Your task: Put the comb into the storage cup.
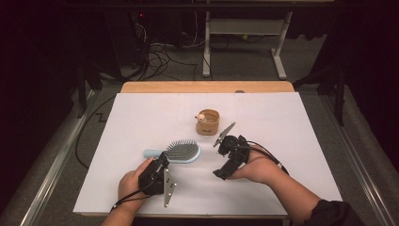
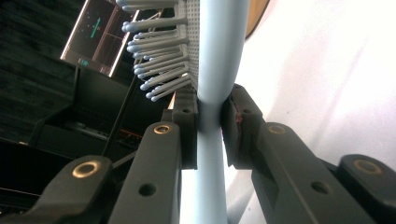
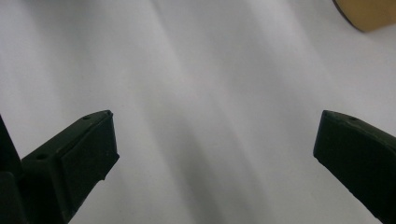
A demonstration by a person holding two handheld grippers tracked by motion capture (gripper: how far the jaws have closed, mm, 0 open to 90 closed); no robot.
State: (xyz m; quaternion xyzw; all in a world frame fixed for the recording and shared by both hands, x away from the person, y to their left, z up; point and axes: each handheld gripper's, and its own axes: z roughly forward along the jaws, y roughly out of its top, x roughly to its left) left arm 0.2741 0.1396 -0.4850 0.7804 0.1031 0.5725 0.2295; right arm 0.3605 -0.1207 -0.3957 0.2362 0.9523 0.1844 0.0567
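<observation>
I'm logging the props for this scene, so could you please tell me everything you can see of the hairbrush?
The hairbrush is pale blue and looks like plastic, with an oval head, a grey pad of ball-tipped bristles and a slim handle. In the high view it sits over the white table cover, bristles up, handle pointing left. The left gripper is shut on its narrow neck, a pad pressed on either side. Nothing else touches it.

Wooden table [image 1: 207, 87] under a white sheet [image 1: 291, 141], bearing a small wooden cup [image 1: 208, 122], perhaps a hairbrush [image 1: 181, 151].
</observation>
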